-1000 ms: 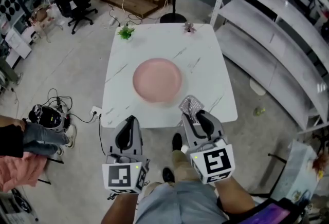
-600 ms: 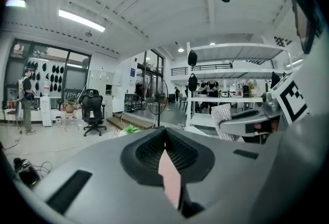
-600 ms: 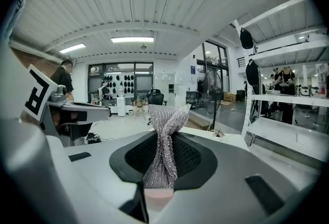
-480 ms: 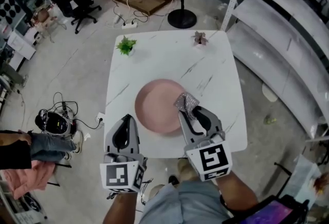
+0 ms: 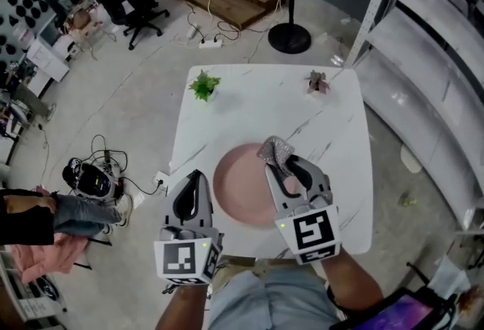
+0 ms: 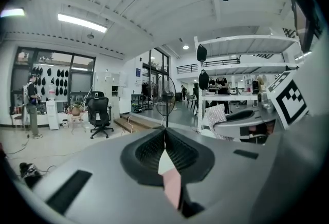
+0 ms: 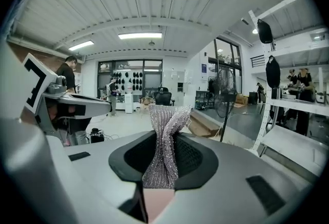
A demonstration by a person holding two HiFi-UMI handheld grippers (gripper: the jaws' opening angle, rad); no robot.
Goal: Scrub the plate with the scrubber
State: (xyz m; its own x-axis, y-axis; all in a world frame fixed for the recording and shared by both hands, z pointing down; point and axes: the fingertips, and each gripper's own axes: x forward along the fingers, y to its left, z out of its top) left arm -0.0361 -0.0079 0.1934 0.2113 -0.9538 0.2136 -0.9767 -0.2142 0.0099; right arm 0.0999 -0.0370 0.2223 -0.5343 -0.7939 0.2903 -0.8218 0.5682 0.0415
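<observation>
A round pink plate (image 5: pixel 243 186) lies on the white marble table (image 5: pixel 249 113), near its front edge. My right gripper (image 5: pixel 277 160) hangs over the plate's right part, shut on a silvery mesh scrubber (image 5: pixel 274 149) that sticks out past the fingertips. In the right gripper view the scrubber (image 7: pixel 164 142) stands pinched between the jaws, with a sliver of pink plate below. My left gripper (image 5: pixel 189 186) is shut with nothing in it, just left of the plate at the table's front left edge. In the left gripper view its jaws (image 6: pixel 164 138) meet, pink plate showing beneath.
A small green plant (image 5: pixel 203 84) and a small pinkish plant (image 5: pixel 316 81) stand at the table's far corners. White shelving (image 5: pixel 423 56) runs along the right. A fan stand (image 5: pixel 290 37) is beyond the table. A seated person (image 5: pixel 30 219) and cables are on the floor at left.
The view has shifted forward over the table. Both grippers have advanced: the right one with the scrubber now sits over the plate, and the left one has reached the table's front edge.
</observation>
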